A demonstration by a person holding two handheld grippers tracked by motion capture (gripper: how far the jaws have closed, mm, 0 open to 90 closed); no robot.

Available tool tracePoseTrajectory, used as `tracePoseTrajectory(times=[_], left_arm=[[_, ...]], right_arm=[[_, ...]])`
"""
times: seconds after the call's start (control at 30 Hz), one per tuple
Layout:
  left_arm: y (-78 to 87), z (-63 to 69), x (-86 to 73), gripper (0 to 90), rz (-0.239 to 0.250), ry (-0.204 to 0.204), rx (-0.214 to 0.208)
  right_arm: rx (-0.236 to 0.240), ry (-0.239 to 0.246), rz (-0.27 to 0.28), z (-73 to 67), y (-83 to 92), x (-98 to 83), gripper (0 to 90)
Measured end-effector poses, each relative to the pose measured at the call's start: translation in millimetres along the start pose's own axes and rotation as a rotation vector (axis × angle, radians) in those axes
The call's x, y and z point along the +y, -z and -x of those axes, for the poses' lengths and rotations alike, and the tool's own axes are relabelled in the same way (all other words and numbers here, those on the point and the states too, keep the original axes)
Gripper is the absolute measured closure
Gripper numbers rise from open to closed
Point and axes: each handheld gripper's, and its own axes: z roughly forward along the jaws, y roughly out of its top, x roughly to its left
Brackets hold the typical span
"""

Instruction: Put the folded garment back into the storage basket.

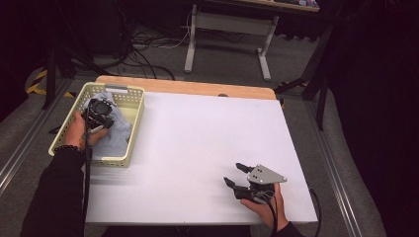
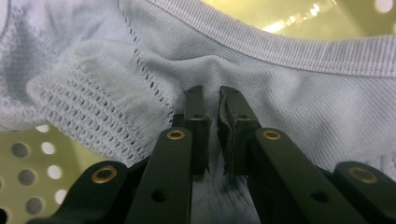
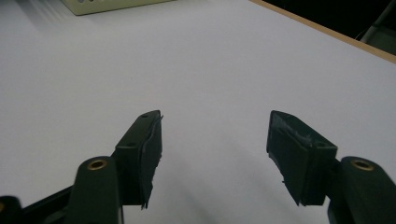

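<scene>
High view: the left gripper [image 1: 101, 116] sits down inside the pale yellow basket [image 1: 129, 129] at the left of the frame, among the folds of a light blue garment [image 1: 116, 136] that lies bunched in it. Left gripper view: jaws nearly together, a ridge of the blue knit pinched between the pads [image 2: 227, 130], mesh panel at left and ribbed hem running across the top of the frame; perforated basket wall visible lower left. Judgement: the grasp looks made, the garment not yet lifted; all of it rests in the basket. Left to do, as it reads: draw the cloth up over the rim and out onto the desk [image 1: 197, 143]. Right gripper [image 1: 234, 174] rests on the white desk surface at lower right of the frame, well apart from the basket, jaws standing apart with nothing between them; right gripper view shows bare desk ahead and a corner of the basket [image 3: 107, 5] at upper left. Around: wooden desk edge at the back, a white-legged table [image 1: 227, 29] and loose cables [image 1: 143, 49] on the floor beyond. In the way: the basket's near wall and rim, which the cloth could snag on; a light basket may lift with it.
</scene>
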Motion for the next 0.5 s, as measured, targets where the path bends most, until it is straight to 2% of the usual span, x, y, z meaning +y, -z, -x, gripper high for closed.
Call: tracePoseTrajectory(times=[0.17, 0.2, 0.3, 0.5], left_arm=[[7.7, 1.5, 0.7, 83.2, 0.022, 0.012, 0.009], [10.1, 0.4, 0.7, 83.4, 0.030, 0.005, 0.013], [15.9, -0.1, -0.6, 84.0, 0.065, 0.035, 0.010], [27.9, 1.2, -2.3, 84.3, 0.132, 0.046, 0.016]], right_arm=[[-0.008, -0.002, -0.002, 0.5, -0.8, -0.5, 36.5], [-0.007, -0.003, -0.005, 0.2, -1.4, -0.9, 36.4], [-0.012, 0.004, -0.010, -1.0, -2.7, -1.8, 36.1], [-0.030, 0.024, -0.006, -2.5, -2.4, -2.6, 35.2]])
